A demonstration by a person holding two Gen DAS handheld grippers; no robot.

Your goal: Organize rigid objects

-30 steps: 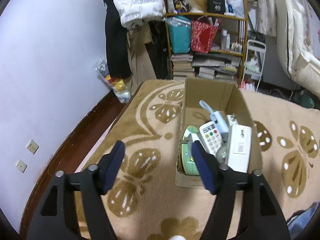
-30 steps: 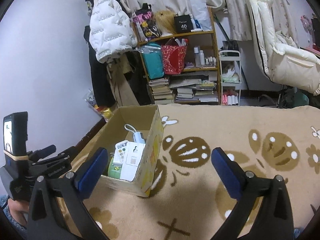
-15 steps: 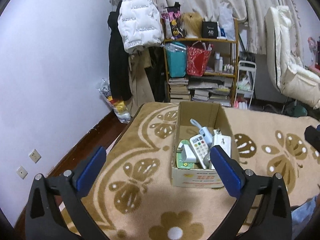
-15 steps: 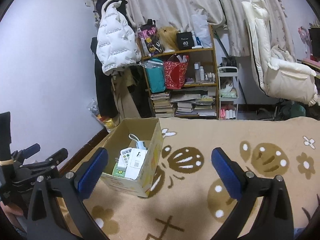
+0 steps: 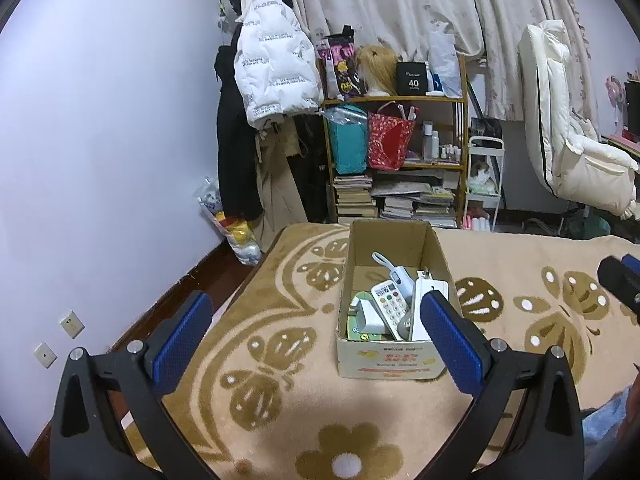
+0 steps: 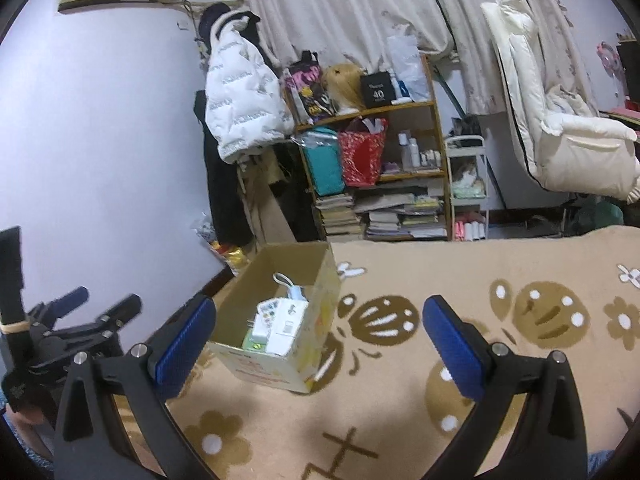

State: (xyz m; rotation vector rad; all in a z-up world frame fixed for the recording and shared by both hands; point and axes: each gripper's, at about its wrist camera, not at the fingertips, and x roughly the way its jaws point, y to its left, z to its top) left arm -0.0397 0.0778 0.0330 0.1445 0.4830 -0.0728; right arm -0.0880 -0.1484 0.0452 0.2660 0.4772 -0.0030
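Cardboard is what gathers everything: an open cardboard box (image 5: 390, 304) sits on the patterned blanket (image 5: 280, 320), ahead of the left gripper (image 5: 312, 338) and slightly toward its right finger, which overlaps the box's near right corner in that view. Packed into the near end are a white remote (image 5: 389, 309) with coloured buttons, a white adapter (image 5: 422, 300) standing on edge against the right wall, a small white plug (image 5: 366, 318), and a green round item (image 5: 356, 326) beneath them, probably a tape roll or tin, though it is mostly covered. A white device with a loop strap (image 5: 394, 274) lies further in. They are stacked upright and tight, likely to leave the far half of the box free.

Both grippers are spread wide and carry nothing. From the right gripper (image 6: 320, 340), the box lies ahead between its fingers, nearer the left one. No loose rigid objects show on the blanket, so the sorting looks largely finished.

Beyond stand a cluttered shelf (image 5: 400, 152) and a hanging white jacket (image 5: 276, 68).
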